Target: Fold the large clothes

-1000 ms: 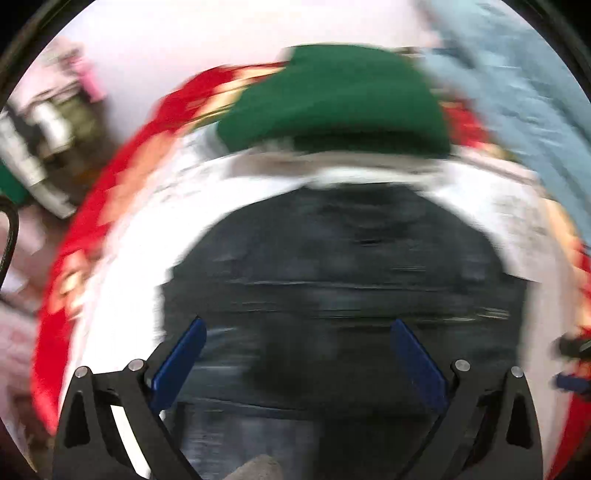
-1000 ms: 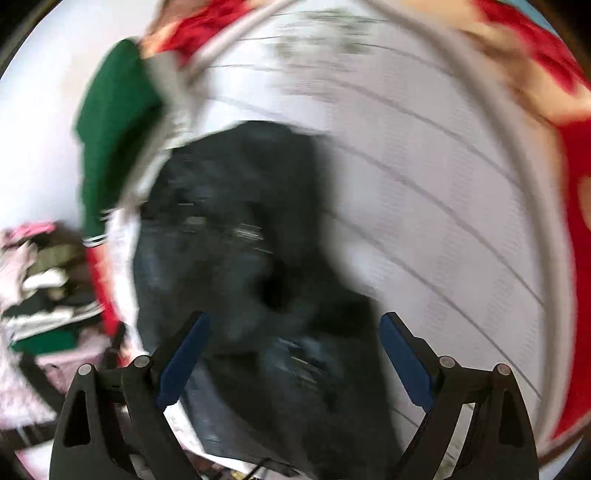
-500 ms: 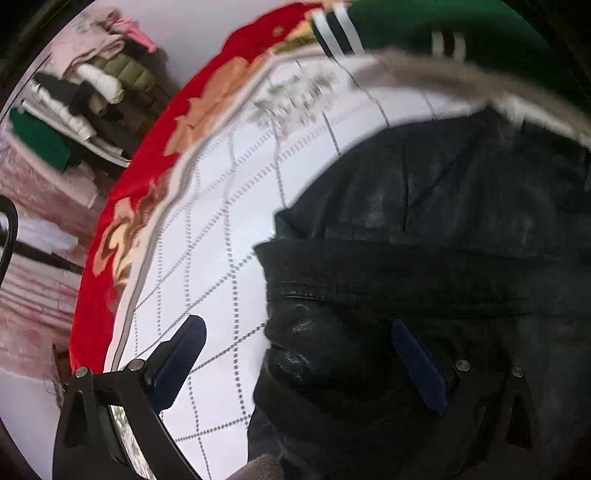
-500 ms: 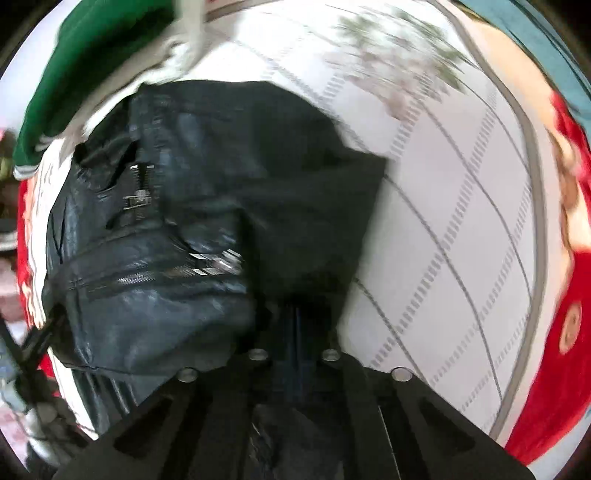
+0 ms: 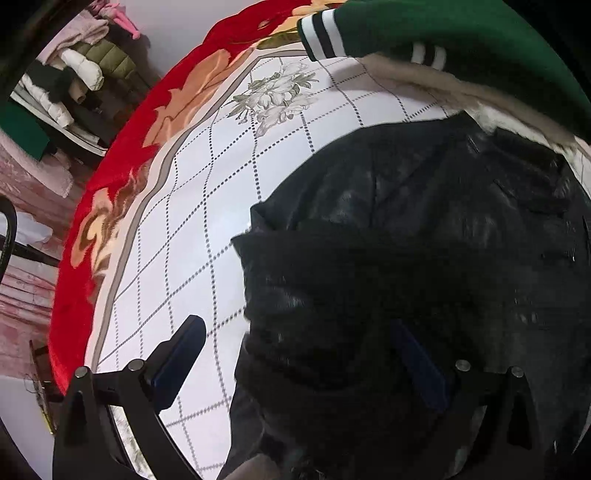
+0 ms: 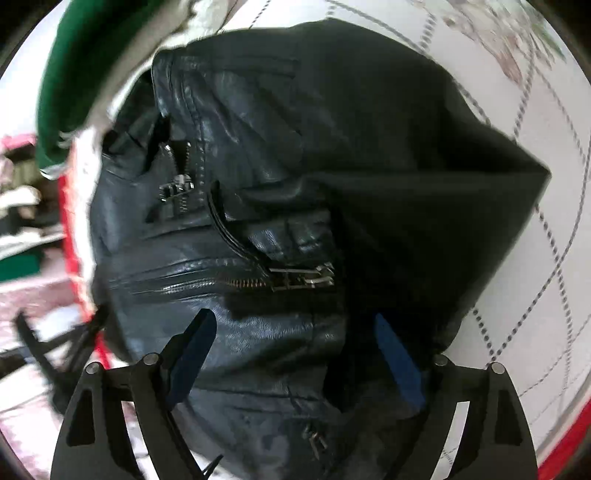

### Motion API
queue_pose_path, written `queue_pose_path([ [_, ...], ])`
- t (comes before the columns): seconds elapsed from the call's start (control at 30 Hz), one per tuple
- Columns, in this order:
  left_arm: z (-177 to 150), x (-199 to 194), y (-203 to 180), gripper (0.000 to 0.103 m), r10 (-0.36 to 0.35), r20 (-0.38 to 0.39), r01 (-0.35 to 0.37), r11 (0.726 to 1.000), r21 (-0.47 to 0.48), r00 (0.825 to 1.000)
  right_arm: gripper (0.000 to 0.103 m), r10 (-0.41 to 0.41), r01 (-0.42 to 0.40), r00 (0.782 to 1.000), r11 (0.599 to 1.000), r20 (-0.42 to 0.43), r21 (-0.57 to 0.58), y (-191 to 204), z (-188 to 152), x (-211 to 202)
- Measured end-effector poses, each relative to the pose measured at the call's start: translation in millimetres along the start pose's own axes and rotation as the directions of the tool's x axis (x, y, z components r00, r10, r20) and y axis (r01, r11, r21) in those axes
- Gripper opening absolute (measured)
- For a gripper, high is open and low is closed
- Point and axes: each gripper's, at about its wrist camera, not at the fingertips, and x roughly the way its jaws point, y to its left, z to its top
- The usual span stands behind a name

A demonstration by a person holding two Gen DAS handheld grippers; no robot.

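right claw (image 6: pixel 295 354) jaws just spread, nothing pinched; left claw (image 5: pixel 299 354) open | black leather jacket (image 6: pixel 280 206) crumpled on checked bed cover (image 5: pixel 207 206) | likely heavy, slick, stiff-creasing | grip hem or shoulder seam, avoid zip (image 6: pixel 291 282)

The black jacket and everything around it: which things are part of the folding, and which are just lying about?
In the job:
black jacket
left gripper, open
right gripper, open, jaws just opened
checked cloth underneath

Lying about:
green garment
red blanket
clothes pile off to the side
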Motion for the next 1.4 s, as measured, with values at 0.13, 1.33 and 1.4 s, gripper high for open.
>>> queue_pose_path([
  [0.13,-3,-11,9,0.103,0.031,0.018,-0.030,0.999,-0.046,0.999,0.009,-0.126,0.133,0.986,0.990,0.114,-0.055,22,-11,-19],
  [1.33,-112,-52,70,0.103,0.164,-0.035,-0.165,0.985,-0.041,0.986,0.025,0.430,-0.408,0.903,0.849,0.011,0.336,-62,-121,-9],
  [1.4,-124,-53,63,0.103,0.169,-0.045,-0.170,0.985,-0.018,0.985,0.036,0.324,-0.286,0.942,0.910,-0.085,0.299,-57,-137,2],
])
